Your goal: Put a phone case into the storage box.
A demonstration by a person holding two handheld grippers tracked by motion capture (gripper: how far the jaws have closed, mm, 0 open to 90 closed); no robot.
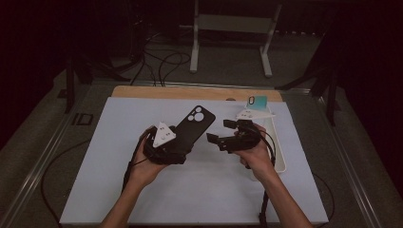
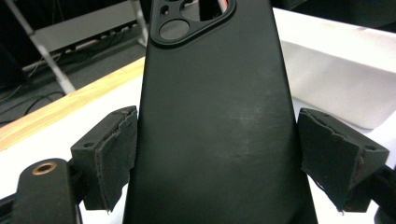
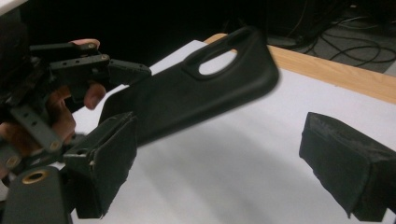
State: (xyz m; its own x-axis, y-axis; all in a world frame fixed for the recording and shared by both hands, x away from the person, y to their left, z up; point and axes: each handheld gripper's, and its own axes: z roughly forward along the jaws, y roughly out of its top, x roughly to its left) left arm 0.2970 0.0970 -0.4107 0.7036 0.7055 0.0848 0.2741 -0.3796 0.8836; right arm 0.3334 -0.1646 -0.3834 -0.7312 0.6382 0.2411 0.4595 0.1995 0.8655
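My left gripper (image 1: pixel 183 142) is clamped on the black phone case (image 1: pixel 192 126), raised above the white mat (image 1: pixel 142 190); my right gripper (image 1: pixel 221 132) hangs beside it, its 2 jaws apart.

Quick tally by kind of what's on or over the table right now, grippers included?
Black handheld grippers: 2, left gripper, right gripper
Black soft phone case with camera cutout: 1
White rectangular plastic tray: 1
Small teal card-like item: 1
Total: 5
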